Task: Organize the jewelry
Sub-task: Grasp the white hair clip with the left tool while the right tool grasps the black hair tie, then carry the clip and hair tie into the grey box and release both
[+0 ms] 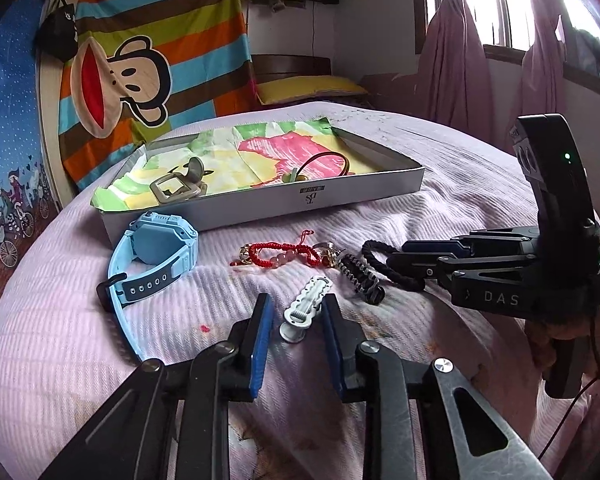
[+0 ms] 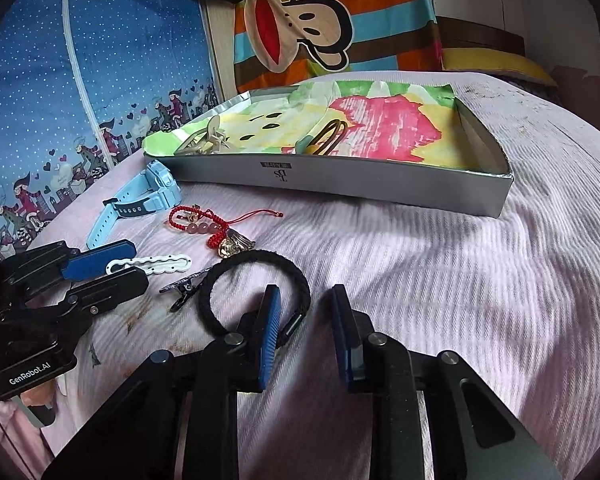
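Left wrist view: the left gripper (image 1: 296, 322) is straddling the white hair clip (image 1: 305, 307) lying on the bedspread (image 1: 440, 208), pads narrowly apart, not pressing. Clip is looking light, stiff, slippery; gripping mid-length seems best. Right gripper (image 2: 306, 320), also unclamped, is bracketing the soft black hair tie (image 2: 256, 280).

Watch (image 1: 152, 248) before box (image 1: 260, 204) – bracelet (image 1: 276, 256), hair tie (image 1: 392, 268) to right.

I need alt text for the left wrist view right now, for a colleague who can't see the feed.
The left gripper straddles a white hair clip on a pink bedspread, pads not visibly pressing it. Beside it lie a blue watch, a red beaded bracelet and a black braided band, which the right gripper reaches. A shallow box sits behind.
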### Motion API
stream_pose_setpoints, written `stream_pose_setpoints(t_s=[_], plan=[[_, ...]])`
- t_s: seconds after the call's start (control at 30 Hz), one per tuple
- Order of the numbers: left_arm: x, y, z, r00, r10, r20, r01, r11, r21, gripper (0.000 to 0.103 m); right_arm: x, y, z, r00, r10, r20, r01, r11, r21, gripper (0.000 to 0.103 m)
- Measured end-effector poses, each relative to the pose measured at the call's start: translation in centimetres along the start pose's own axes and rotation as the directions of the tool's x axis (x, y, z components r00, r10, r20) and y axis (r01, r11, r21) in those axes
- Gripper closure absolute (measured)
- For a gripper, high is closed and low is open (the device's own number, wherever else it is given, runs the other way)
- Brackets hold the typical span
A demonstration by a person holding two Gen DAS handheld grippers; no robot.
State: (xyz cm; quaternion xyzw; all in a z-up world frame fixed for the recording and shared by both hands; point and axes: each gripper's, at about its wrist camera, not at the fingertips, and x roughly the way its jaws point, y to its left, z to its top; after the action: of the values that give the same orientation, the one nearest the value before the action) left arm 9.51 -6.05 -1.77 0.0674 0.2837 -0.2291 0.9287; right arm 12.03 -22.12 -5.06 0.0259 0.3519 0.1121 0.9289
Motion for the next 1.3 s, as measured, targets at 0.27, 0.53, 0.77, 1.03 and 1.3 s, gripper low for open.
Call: stream_pose_setpoints(t_s=[0.27,0.53,0.77,1.03,1.3], plan=[[0.1,0.1,0.0,1.000,-0.011,-0.008,0.011,1.000,-0.018,0.087,0.3,0.0,0.1,1.000,0.010,-0.007,-0.010,1.000,-0.008,0.090],[0.0,0.4,0.0,1.000,-0.010,-0.001,0.010,0.999,-0.050,0.087,0.2,0.5,0.2,1.000,0.012,0.008,-0.012,0.999,-0.031,0.096],[-0.7,0.6,0.5,0.999,0.001,0.034,0.002,0.997,-0.080,0.087,-1.1,0.5,0.5,0.997,0.018,0.073,-0.016,1.000,-0.027,0.097],[-0.9,1.4,3.5,0.995,0.029,0.097,-0.018,0.993,-0.115,0.088,-2.9,0.1,2.4,0.990,0.000,0.144,0.004,1.000,-0.027,0.098],[1.3,3.1,8.4,0.991,0.078,0.113,-0.058,0.983,-0.175,0.087,-3.1,-0.9,7.5,0.977,-0.051,0.206,0.062,0.997,-0.047,0.098]])
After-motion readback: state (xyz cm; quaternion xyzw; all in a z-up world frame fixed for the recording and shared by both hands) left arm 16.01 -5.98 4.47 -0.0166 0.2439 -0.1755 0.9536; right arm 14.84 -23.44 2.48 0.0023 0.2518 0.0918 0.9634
